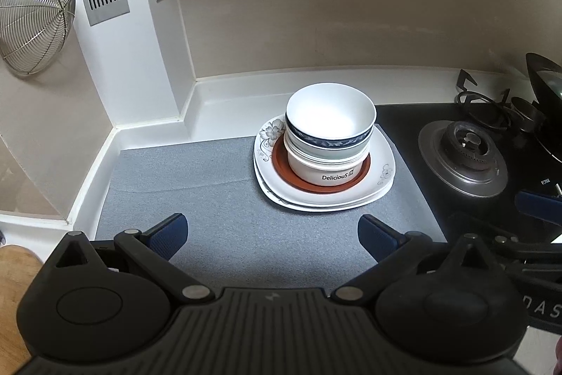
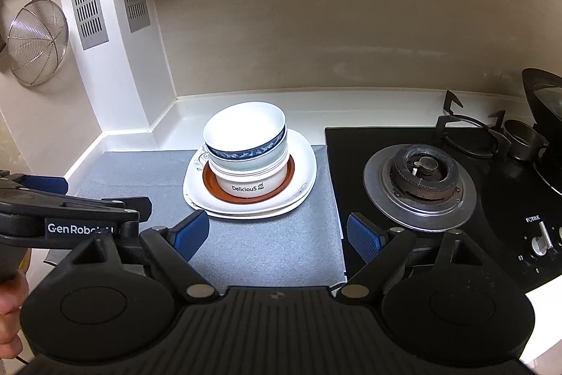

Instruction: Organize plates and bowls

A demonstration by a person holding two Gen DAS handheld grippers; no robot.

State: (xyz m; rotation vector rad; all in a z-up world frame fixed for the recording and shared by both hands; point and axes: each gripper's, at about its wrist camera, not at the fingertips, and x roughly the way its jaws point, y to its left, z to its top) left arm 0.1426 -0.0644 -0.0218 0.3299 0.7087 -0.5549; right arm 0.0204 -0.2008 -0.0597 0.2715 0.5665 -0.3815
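White bowls (image 1: 330, 136) sit nested on stacked plates (image 1: 381, 180); both grippers' fingers (image 1: 168, 234) (image 2: 363, 236) spread, empty.

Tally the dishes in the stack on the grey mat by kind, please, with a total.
Bowls: 3, nested (blue-banded on top, a pale one between, "Delicious" at the bottom)
White square plates: 2
Brown round plate: 1
Total: 6

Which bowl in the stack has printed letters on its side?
The bottom bowl, white, marked "Delicious", sitting on the brown plate. The top bowl has a blue patterned band instead.
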